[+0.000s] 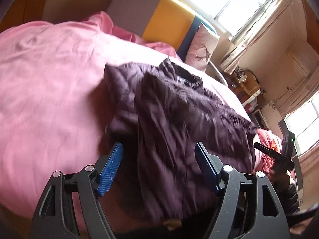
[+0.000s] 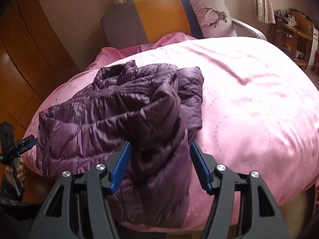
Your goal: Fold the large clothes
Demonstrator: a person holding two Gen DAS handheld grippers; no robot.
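Lying folded on the bed point(image 2: 259, 99), the jacket point(image 2: 123, 107) sits between both open tongs.

I count one purple quilted jacket point(image 2: 111, 123) lying on one bed, on its pink cover point(image 2: 259, 103). Past the jacket, at the bed's head, stands one headboard point(image 2: 159, 16) in three colour bands: grey, yellow, blue. One pillow with a deer print point(image 2: 211, 14) leans against it. I have two tongs: the left tongs point(image 1: 157, 169) and the right tongs point(image 2: 159, 167), each with two blue pads, so four pads in all. From the left wrist I make out two windows point(image 1: 235, 2) beyond the bed. One wooden shelf unit point(image 2: 295, 35) stands off the bed's far corner; what sits on it is too small to count.
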